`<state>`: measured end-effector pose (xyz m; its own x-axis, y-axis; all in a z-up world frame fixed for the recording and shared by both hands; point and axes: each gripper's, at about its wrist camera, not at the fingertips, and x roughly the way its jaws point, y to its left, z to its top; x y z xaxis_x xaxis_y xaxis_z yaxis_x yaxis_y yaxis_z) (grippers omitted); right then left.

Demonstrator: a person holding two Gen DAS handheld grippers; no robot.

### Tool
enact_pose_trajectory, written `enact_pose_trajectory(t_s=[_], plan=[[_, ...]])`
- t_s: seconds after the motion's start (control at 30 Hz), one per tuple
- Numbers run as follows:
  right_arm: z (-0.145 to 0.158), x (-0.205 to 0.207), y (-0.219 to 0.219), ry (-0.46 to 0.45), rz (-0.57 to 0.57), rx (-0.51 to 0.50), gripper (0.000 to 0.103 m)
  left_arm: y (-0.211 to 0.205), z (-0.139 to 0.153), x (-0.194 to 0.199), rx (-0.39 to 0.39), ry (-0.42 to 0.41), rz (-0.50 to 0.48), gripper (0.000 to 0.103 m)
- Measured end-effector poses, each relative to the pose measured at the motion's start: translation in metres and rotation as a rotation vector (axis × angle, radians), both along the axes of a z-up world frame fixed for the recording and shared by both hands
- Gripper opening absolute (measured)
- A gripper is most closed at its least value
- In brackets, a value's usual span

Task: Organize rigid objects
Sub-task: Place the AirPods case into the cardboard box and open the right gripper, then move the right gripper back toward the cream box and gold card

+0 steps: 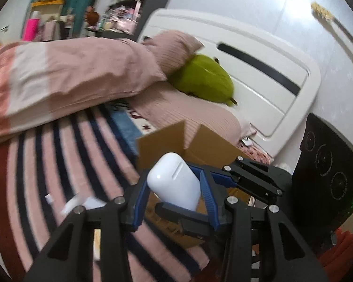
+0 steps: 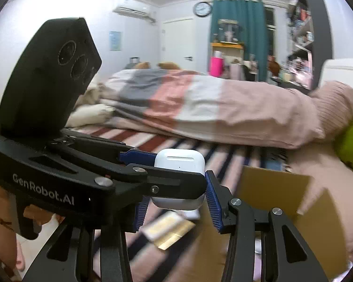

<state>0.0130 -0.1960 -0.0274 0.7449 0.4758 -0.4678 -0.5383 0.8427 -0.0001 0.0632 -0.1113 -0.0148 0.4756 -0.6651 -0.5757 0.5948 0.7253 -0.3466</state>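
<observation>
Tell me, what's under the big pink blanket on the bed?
Only a striped sheet shows, running out from under the pink blanket. Beside it a green plush is tucked partly under a pink pillow. Anything deeper under the blanket is covered.

Both hand-held grippers are matte black with ribbed blue pads [image 1: 209,188] and silver screws; one bears white "GenRobot.AI" lettering [image 2: 43,191].

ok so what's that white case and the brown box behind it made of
The earbud case looks like hard, glossy white plastic: a smooth rounded shell with soft highlights and a thin lid seam. The box looks like plain matte brown cardboard: thin flat flaps standing open, with no sheen. Blur hides any corrugation.
</observation>
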Motion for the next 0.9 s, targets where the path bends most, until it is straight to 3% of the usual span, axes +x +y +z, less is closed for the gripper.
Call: enact_pose_trajectory(t_s=[0.2,0.37,0.43,0.5,0.6,0.9], plan=[[-0.007,0.017,-0.065,0.078,-0.111,-0.040,0.040,-0.069,-0.013,0.023,0.040,0.063,-0.089,0.039],[-0.018,0.025,-0.089,0.171,-0.144,-0.107,0.040,-0.098,-0.025,0.031,0.088,0.097,-0.115,0.040],[-0.023,0.028,-0.097,0.204,-0.150,-0.128,0.040,-0.099,-0.027,0.033,0.096,0.102,-0.110,0.047],[-0.027,0.028,-0.102,0.232,-0.156,-0.121,0.041,-0.096,-0.026,0.033,0.098,0.094,-0.098,0.060],[-0.028,0.028,-0.104,0.246,-0.170,-0.117,0.050,-0.088,-0.021,0.032,0.096,0.079,-0.083,0.065],[-0.011,0.017,-0.082,0.219,-0.151,-0.143,0.052,-0.033,0.008,0.014,0.056,-0.007,0.009,0.074]])
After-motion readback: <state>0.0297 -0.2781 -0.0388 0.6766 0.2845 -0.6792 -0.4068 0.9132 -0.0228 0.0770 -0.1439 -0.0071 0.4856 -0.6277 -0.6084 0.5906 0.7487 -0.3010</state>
